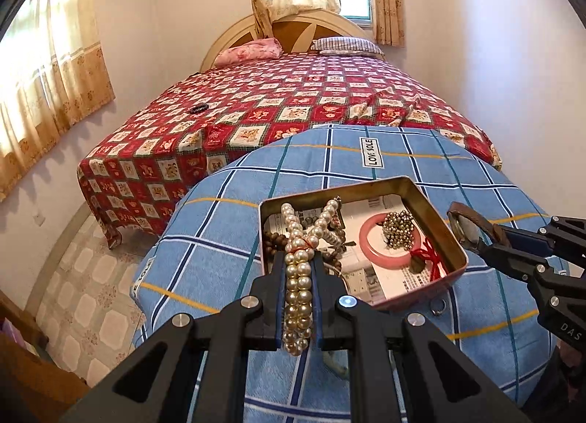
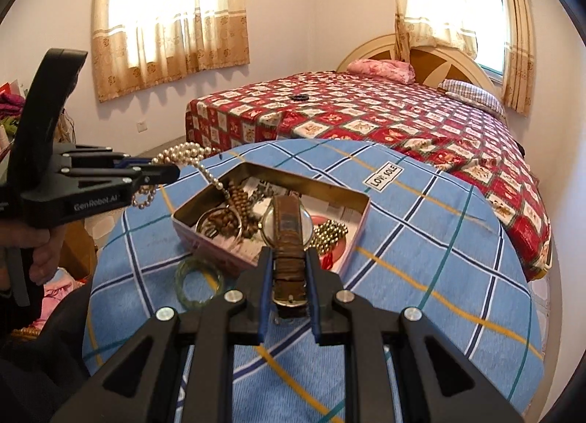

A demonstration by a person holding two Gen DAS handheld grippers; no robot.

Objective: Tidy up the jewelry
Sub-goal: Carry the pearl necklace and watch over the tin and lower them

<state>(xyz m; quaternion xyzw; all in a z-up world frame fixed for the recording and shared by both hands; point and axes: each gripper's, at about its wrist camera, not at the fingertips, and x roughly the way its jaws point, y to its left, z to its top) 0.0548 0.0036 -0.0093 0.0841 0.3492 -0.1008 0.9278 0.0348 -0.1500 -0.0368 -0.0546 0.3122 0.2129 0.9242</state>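
Observation:
A shallow tin box (image 1: 452,236) (image 2: 360,203) lined with newspaper sits on a table with a blue plaid cloth. It holds a pink bangle (image 1: 370,243), a gold bead cluster (image 1: 397,229) (image 2: 331,234), wooden beads (image 2: 234,216) and a red cord (image 1: 428,258). My left gripper (image 1: 298,262) (image 2: 175,172) is shut on a pearl necklace (image 1: 298,284) (image 2: 183,154) over the box's near left edge. My right gripper (image 2: 287,258) (image 1: 479,243) is shut on a brown-strap wristwatch (image 2: 289,236) (image 1: 463,219) above the box's right side.
A green bangle (image 2: 199,282) lies on the cloth (image 2: 421,258) beside the box, and a small ring (image 1: 437,309) lies near its front corner. Behind the table is a bed with a red patterned cover (image 1: 293,100) and a dark bracelet (image 1: 197,108) on it.

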